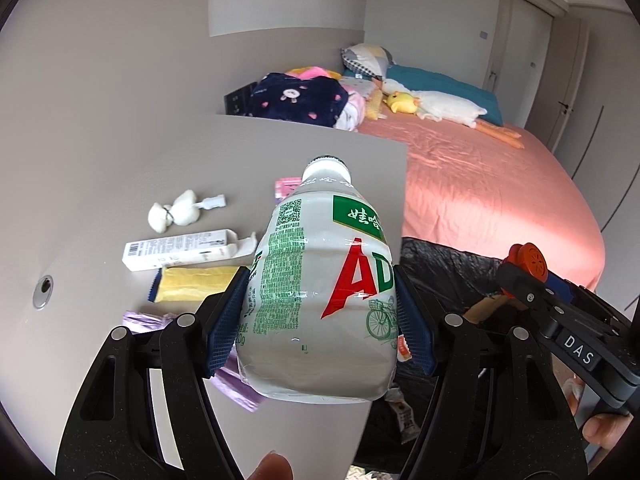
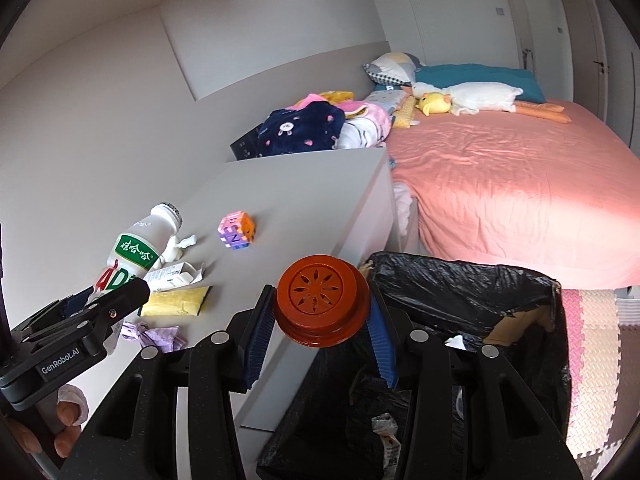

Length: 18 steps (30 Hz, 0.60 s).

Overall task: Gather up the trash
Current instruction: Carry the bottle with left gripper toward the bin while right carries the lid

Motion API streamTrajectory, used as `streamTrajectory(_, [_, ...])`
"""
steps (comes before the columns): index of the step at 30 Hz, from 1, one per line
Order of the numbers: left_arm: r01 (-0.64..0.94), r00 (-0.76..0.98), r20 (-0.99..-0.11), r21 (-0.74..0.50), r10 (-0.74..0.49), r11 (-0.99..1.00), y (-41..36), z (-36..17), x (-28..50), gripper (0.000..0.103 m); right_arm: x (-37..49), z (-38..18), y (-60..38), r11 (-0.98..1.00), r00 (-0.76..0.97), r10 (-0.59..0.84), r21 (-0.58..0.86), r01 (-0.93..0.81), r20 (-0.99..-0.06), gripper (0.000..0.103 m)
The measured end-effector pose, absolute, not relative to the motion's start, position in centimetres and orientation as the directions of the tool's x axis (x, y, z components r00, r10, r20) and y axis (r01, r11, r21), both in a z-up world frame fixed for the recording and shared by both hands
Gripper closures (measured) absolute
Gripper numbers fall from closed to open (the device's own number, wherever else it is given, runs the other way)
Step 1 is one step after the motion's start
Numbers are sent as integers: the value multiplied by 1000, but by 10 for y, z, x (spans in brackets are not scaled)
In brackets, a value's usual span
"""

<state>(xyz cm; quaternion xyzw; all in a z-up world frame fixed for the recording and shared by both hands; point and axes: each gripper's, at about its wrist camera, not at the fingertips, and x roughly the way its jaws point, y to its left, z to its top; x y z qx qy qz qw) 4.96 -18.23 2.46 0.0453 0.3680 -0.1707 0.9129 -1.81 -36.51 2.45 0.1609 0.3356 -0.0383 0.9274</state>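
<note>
While the left gripper [image 1: 320, 312] clamps a white bottle [image 1: 320, 280] over the desk [image 1: 120, 160], the right gripper [image 2: 320, 320] pinches an orange lid [image 2: 322, 300] beside the bin [image 2: 460, 280]. Neither is dropped yet; 1 box [image 1: 180, 249], wrappers and a yellow cloth [image 1: 196, 283] remain.

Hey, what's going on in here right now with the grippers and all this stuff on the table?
A person is clearing trash with two handheld grippers. The left gripper is clamped on a white drink bottle, the right gripper on a round orange lid. A black-lined bin stands open beside the table. A small carton, yellow cloth and purple wrapper remain.
</note>
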Motion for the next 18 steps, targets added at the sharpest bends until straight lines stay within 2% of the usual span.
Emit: streamTrajectory(18, [467, 629, -688, -37, -361, 884, -240, 27, 26, 36, -58, 28, -413, 924, 775, -55, 262, 278, -629, 57])
